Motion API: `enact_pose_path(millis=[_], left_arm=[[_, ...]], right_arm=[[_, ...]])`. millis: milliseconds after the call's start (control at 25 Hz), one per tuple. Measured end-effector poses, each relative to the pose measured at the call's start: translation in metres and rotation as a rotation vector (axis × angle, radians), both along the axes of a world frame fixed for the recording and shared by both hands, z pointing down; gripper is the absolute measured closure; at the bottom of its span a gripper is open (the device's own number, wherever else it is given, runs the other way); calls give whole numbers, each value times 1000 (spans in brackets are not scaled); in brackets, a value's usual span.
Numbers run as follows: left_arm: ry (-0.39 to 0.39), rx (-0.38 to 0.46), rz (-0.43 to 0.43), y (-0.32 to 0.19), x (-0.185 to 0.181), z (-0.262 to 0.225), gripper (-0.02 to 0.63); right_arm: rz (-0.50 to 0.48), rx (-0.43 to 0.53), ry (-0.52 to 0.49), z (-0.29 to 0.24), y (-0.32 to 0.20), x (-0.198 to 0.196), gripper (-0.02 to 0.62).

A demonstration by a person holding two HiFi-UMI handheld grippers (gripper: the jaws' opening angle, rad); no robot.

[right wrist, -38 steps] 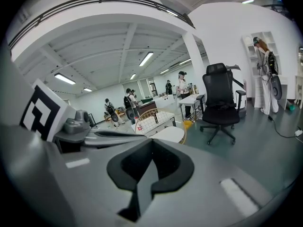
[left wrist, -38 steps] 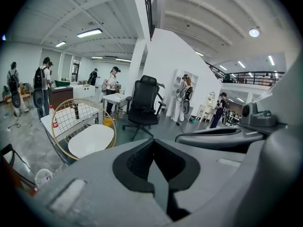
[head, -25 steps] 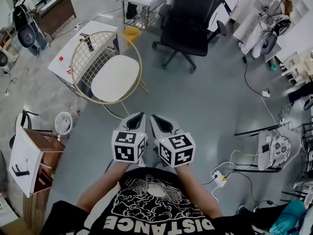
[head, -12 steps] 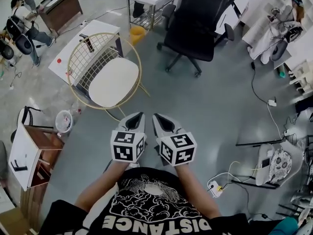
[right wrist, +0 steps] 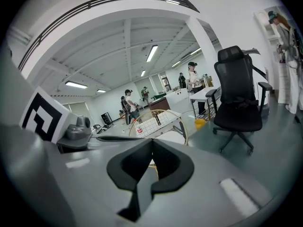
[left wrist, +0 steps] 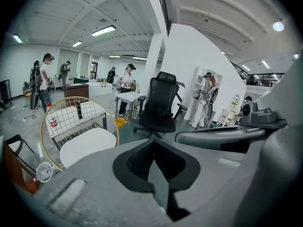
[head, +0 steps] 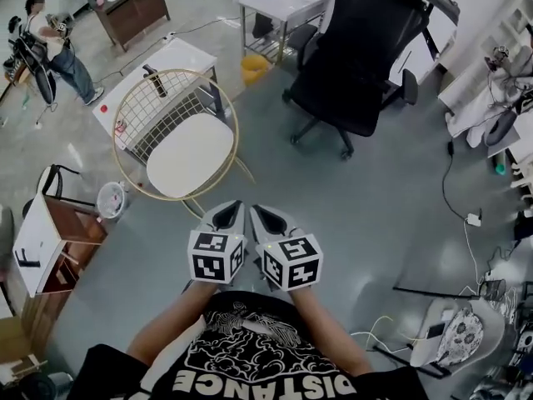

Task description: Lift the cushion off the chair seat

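Observation:
The white cushion point(head: 190, 154) lies on the seat of a gold wire-frame chair point(head: 132, 115), left of centre in the head view. My left gripper point(head: 231, 209) and right gripper point(head: 262, 211) are held side by side just short of the seat's near edge, pointing at it, touching nothing. Both are shut and empty. In the left gripper view the cushion point(left wrist: 87, 144) shows beyond the left gripper point(left wrist: 154, 143), left of it. In the right gripper view the right gripper point(right wrist: 152, 142) partly hides the cushion point(right wrist: 171, 136), with the chair's wire back point(right wrist: 158, 119) behind.
A black office chair point(head: 358, 57) stands to the right of the gold chair. A white table point(head: 166, 61) sits behind it, a yellow bin point(head: 254, 67) beside that. A wooden cabinet point(head: 58, 236) and a small round bin point(head: 110, 198) are at the left. Cables point(head: 466, 215) trail at the right.
Both grippers have travelled forward together toward the gold chair, which now lies closer in front of them. Their jaws have stayed shut.

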State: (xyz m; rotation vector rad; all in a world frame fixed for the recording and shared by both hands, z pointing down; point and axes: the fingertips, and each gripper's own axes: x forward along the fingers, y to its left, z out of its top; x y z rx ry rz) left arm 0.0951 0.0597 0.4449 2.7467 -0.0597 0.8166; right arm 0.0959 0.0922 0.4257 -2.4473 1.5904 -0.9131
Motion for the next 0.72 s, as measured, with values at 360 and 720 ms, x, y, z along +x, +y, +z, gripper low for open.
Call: enact_pose_path(millis=[360,720], left_arm=[[-17,2,-148,7,27,3,607],[-19,-32,-249,-24,42,15,604]], right_arm=[[-169,2,-17,3,4,36,598],[-266,-23,-17,13,-22,55,598]])
